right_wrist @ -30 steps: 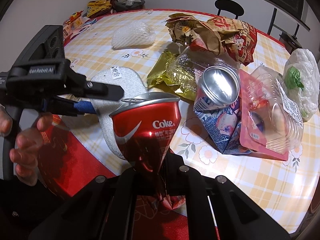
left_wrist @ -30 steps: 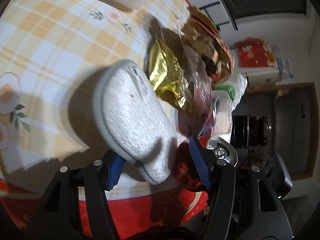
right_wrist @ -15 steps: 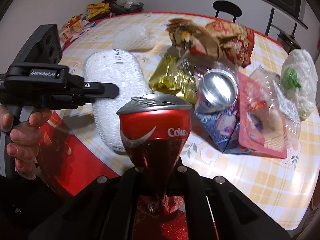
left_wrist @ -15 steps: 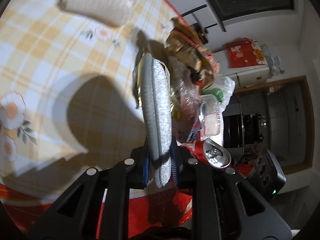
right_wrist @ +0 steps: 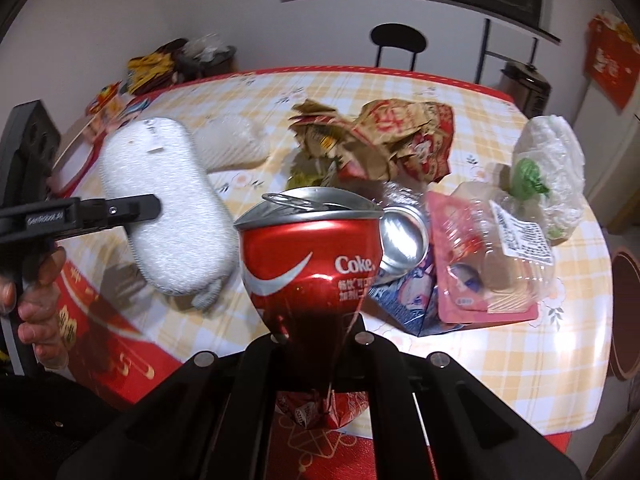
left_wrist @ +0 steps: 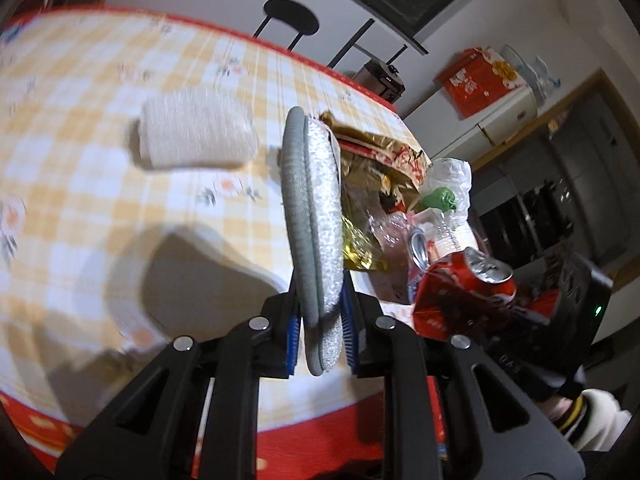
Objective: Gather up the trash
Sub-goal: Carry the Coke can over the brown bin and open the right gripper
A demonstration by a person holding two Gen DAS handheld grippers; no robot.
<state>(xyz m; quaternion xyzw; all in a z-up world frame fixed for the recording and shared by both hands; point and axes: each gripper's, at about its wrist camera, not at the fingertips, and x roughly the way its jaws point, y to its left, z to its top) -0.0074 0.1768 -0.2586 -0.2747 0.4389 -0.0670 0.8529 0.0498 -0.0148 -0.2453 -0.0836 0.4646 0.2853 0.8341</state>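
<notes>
My left gripper (left_wrist: 320, 340) is shut on a grey-and-white shoe insole (left_wrist: 314, 216), held edge-on and lifted off the table; the insole also shows in the right wrist view (right_wrist: 168, 216). My right gripper (right_wrist: 316, 332) is shut on a crushed red Coke can (right_wrist: 312, 256), held above the table's near edge; the can also shows in the left wrist view (left_wrist: 464, 292). More trash lies on the table: a crumpled brown paper bag (right_wrist: 384, 136), a crushed blue can (right_wrist: 404, 264), a pink clear plastic tray (right_wrist: 484, 264), a white plastic bag (right_wrist: 548, 172) and a white foam net (right_wrist: 236, 144).
The round table (right_wrist: 568, 344) has a yellow checked cloth with a red border. A black stool (right_wrist: 398, 46) stands behind it. Snack packets (right_wrist: 152, 68) lie at the far left. A brown round object (right_wrist: 626, 356) sits on the floor at right.
My left gripper closed on the insole and lifted it off the table, turning it on edge. My right gripper rose slightly with the Coke can.
</notes>
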